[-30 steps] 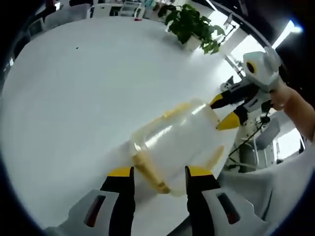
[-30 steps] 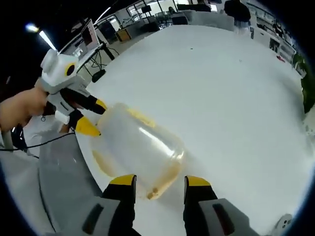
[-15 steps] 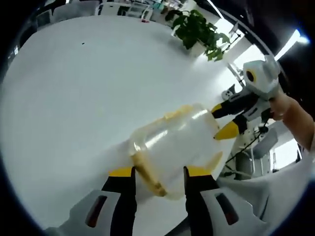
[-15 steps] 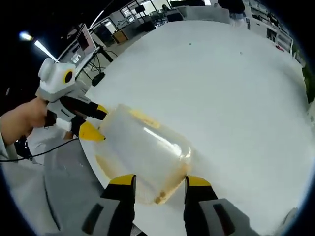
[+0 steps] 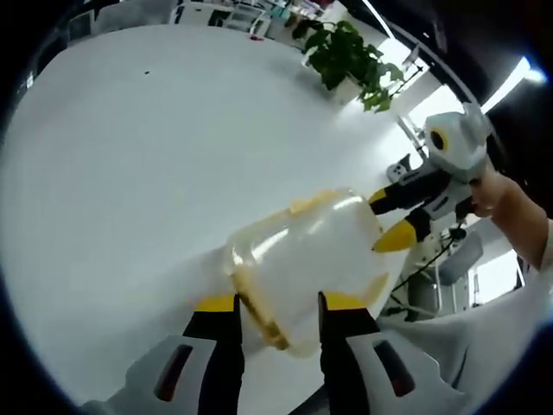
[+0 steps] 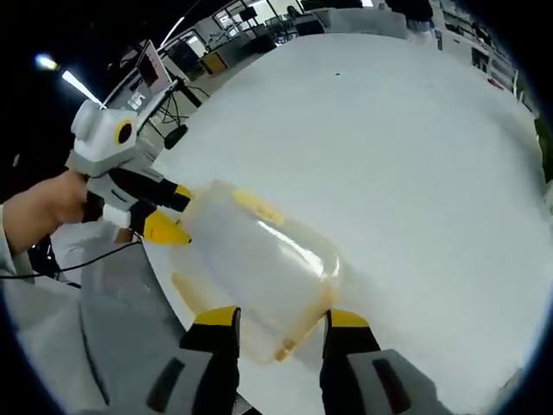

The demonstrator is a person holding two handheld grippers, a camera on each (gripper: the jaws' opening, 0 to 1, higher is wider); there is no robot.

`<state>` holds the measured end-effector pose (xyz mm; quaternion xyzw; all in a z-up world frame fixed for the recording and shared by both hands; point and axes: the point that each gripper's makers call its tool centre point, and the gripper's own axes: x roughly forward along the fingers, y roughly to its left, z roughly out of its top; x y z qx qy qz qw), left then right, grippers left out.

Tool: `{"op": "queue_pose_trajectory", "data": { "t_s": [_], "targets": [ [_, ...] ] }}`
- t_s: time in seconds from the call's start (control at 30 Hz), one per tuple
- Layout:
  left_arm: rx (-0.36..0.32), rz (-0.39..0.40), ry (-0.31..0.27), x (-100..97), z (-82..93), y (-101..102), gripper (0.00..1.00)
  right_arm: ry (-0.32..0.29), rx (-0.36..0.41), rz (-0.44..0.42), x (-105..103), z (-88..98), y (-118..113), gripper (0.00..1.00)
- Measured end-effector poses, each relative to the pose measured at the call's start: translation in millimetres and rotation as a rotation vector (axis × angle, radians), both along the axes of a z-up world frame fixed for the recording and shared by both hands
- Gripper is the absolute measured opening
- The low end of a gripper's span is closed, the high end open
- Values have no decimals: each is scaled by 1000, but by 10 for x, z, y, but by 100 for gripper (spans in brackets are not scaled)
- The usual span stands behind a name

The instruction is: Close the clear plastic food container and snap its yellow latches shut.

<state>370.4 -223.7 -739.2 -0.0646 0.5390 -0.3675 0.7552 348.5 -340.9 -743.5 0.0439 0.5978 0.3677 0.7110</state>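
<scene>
A: What changed in the last second?

B: Very little. Both pairs of jaws stay spread, one on each end of the container (image 5: 302, 268), which lies on the white table (image 5: 130, 173) between them. The left gripper (image 5: 276, 313) has crept slightly closer to the yellow latch (image 5: 259, 311) (it sits between its tips). The right gripper (image 6: 278, 322) keeps its end.

A: So the latches?

B: Probably not snapped yet. No readable writing anywhere.
</scene>
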Motion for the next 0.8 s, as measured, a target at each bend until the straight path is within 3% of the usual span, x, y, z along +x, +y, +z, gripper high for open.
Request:
{"op": "queue_pose_trajectory", "data": {
  "t_s": [0.03, 0.17, 0.4, 0.63, 0.73, 0.8],
  "targets": [
    [6, -1, -1, 0, -3, -7, 32, -34, -14, 10, 38, -16, -18, 40],
    [-3, -12, -5, 13, -23, 16, 32, -58, 23, -3, 34, 12, -56, 40],
    [0, -9, 1, 23, -29, 6, 33, -49, 12, -7, 17, -17, -34, 41],
    [-26, -18, -30, 38, -30, -3, 35, -46, 7, -22, -4, -20, -46, 43],
    [-29, -32, -41, 32, -34, -18, 35, -48, -14, 14, -57, -30, -46, 44],
    [-25, -66, -58, 11, -28, -41, 36, -105, -46, 80, -43, -28, -75, 47]
  ]
}}
